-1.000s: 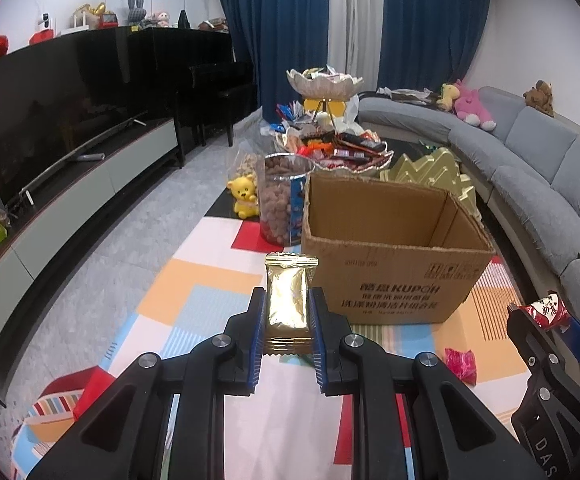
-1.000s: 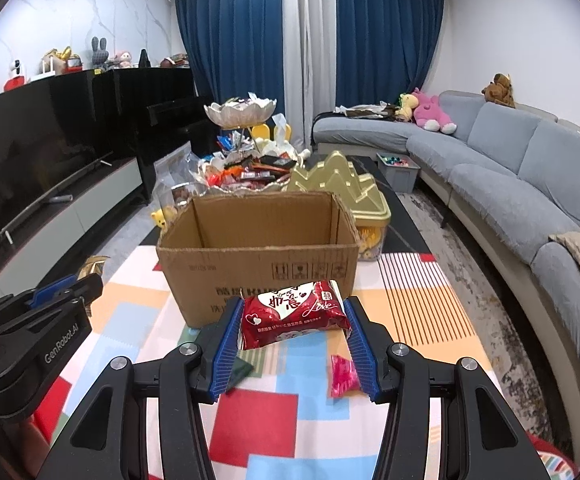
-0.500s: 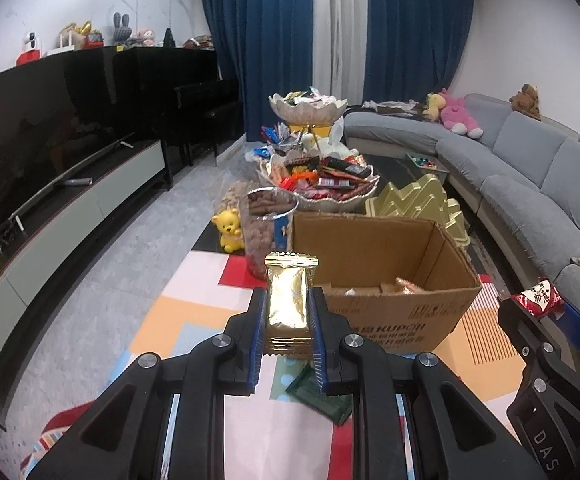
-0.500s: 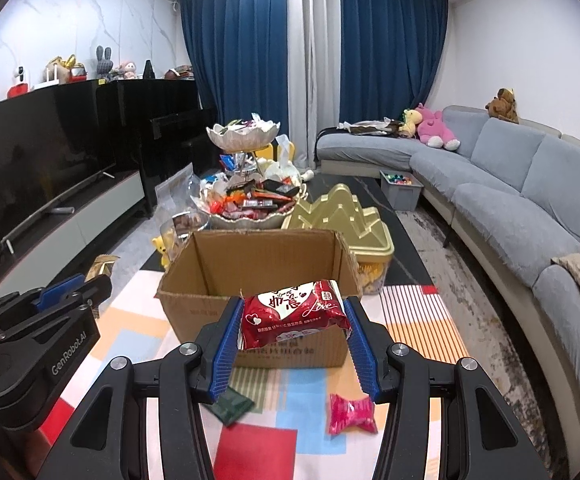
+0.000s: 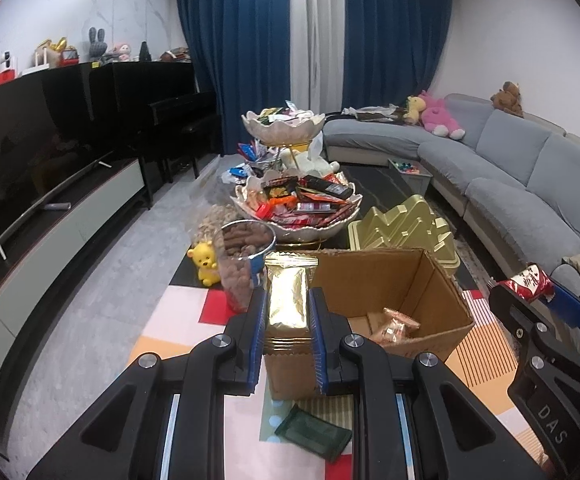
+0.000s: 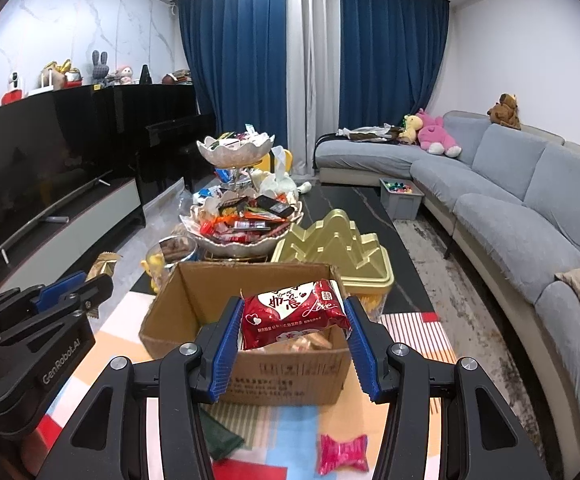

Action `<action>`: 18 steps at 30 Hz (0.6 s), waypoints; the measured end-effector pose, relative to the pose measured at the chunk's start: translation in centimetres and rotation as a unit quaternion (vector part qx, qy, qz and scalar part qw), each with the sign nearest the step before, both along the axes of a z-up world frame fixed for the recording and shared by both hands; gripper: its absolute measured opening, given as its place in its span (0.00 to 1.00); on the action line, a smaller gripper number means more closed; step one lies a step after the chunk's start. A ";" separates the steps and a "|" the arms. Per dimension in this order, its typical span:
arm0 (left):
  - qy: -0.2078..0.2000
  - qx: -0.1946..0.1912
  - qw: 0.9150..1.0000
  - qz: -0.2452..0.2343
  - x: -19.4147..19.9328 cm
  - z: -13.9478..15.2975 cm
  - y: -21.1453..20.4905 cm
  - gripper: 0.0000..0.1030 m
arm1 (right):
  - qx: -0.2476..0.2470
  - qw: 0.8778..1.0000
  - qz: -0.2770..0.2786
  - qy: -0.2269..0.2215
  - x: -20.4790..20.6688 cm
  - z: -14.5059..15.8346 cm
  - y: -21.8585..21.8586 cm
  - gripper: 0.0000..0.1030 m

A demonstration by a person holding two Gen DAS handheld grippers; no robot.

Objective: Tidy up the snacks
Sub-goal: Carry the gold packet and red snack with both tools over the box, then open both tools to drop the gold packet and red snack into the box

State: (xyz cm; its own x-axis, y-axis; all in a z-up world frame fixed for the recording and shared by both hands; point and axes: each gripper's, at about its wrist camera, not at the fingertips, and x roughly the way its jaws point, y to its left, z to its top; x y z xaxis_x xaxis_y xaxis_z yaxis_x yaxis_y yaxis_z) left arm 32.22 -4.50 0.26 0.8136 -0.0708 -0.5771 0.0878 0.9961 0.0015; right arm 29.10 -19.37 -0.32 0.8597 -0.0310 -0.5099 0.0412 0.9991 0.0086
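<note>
Holding both snacks above the cardboard box (image 6: 249,376) lets you drop them in: your left gripper (image 5: 285,340) pinches the gold packet (image 5: 287,300) at the box's near-left corner, your right gripper (image 6: 294,344) clamps the red packet (image 6: 294,312) over its opening.

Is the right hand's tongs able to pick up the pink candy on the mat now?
Probably not yet. The right tongs are shut on the red snack packet, so they are full. The pink candy itself lies uncovered below them.
</note>
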 end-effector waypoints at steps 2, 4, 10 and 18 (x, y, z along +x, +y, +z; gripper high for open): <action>0.000 0.002 1.000 -0.008 0.6 0.1 -0.3 0.21 | 0.002 1.000 0.002 0.003 0.7 0.1 -0.2 0.50; -0.002 0.007 1.000 -0.014 1.1 0.2 -0.6 0.21 | 0.002 1.000 0.005 0.008 1.4 0.1 -0.4 0.50; 0.002 0.015 0.999 -0.031 2.6 -0.2 -1.2 0.21 | 0.005 1.000 0.016 0.020 3.3 -0.1 -0.7 0.50; 0.016 0.029 0.998 -0.049 4.6 -1.5 -1.7 0.21 | -0.002 0.998 0.029 0.047 5.9 -0.9 -0.8 0.50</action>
State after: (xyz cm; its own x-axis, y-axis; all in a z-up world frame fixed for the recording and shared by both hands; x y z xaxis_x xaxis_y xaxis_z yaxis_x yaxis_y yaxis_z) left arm 36.84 -6.18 -1.21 0.7850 -0.1145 -0.6088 0.1854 0.9812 0.0545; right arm 35.03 -20.15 -1.26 0.8084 0.0159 -0.5885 -0.0165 0.9999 0.0043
